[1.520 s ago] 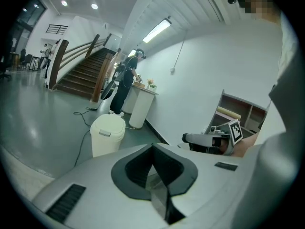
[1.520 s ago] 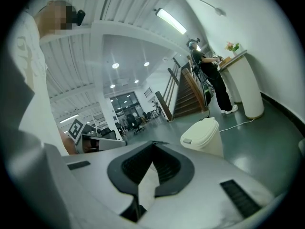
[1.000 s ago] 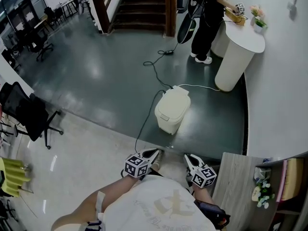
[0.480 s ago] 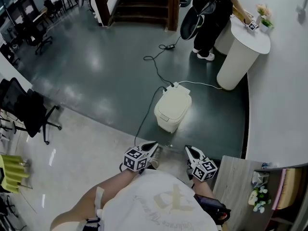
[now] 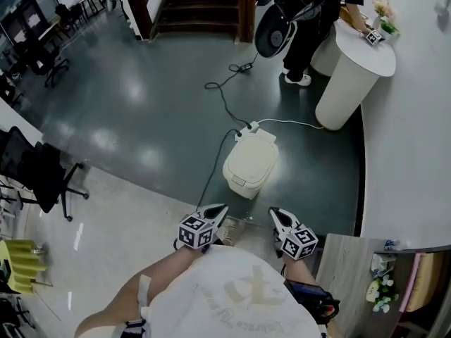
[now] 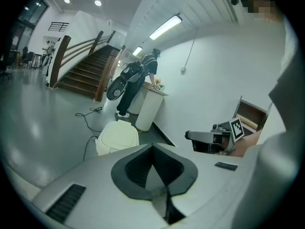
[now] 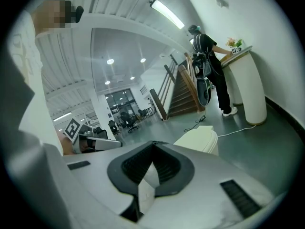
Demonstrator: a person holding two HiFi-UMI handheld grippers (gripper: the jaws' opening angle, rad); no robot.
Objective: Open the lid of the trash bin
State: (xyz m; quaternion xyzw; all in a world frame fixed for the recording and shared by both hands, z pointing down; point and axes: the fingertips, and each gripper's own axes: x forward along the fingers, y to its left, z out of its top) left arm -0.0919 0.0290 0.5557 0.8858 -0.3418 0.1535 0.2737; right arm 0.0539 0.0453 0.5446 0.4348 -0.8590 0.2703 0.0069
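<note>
Left gripper (image 5: 223, 208) and right gripper (image 5: 273, 211) closed, empty, near side of bin (image 5: 250, 166).
Bin seems slightly closer than a second ago; lid (image 5: 255, 152) still down, so approach continues.

The trash bin (image 5: 251, 164) sits on the floor (image 5: 141, 104) dead ahead, and the two claws are side by side just short of it: the left claw (image 5: 221, 208) off its near-left corner, the right claw (image 5: 273, 212) off its near-right, neither touching it. Behind the bin a cable (image 5: 227, 108) trails across the floor toward the staircase (image 5: 201, 5) at the far end, while far right a round counter (image 5: 349, 69) stands by the wall (image 5: 409, 153) with a person (image 5: 310, 20) at its left. Way out left is an office chair (image 5: 39, 171), well apart from the bin, and a shelf (image 5: 345, 255) sits near right, just beside the right claw.
</note>
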